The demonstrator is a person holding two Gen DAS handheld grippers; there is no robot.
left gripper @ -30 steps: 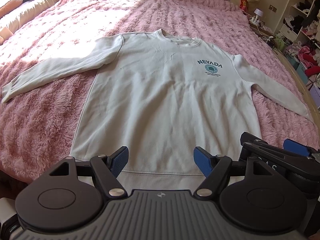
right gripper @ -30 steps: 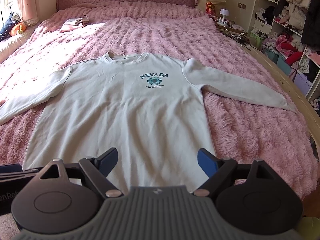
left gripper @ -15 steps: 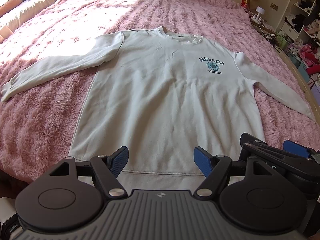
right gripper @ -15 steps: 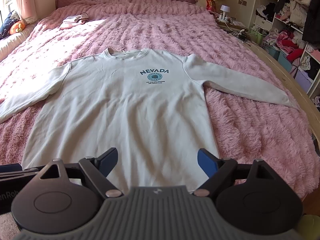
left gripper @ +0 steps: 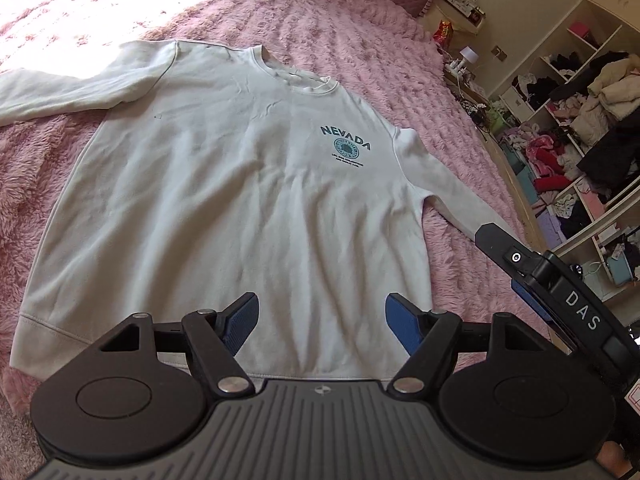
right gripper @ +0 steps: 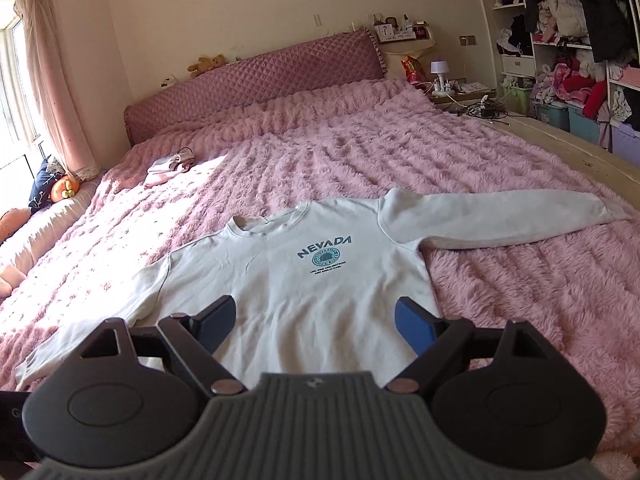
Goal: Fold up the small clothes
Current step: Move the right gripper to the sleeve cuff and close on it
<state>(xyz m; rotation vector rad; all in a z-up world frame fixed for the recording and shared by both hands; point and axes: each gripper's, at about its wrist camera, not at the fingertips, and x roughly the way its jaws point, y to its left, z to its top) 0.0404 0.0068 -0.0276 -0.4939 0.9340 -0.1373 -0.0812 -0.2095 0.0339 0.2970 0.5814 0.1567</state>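
A white long-sleeved sweatshirt (left gripper: 240, 200) with a teal NEVADA print lies flat, front up, on a pink fluffy bedspread (left gripper: 320, 20), sleeves spread out to both sides. It also shows in the right wrist view (right gripper: 320, 292). My left gripper (left gripper: 320, 320) is open and empty, above the shirt's lower hem. My right gripper (right gripper: 314, 326) is open and empty, above the shirt's body. The right gripper's body (left gripper: 560, 280) shows at the right edge of the left wrist view.
A small folded pink garment (right gripper: 168, 166) lies far up the bed near the quilted headboard (right gripper: 256, 80). Open shelves full of clothes (right gripper: 580, 60) stand on the right. A bedside stand with a lamp (right gripper: 440, 76) and cushions by the window (right gripper: 52, 192) are further off.
Both grippers have moved forward over the sweatshirt and tilted. The right one now looks up towards the headboard. Both jaws stay open. The sweatshirt has not moved.
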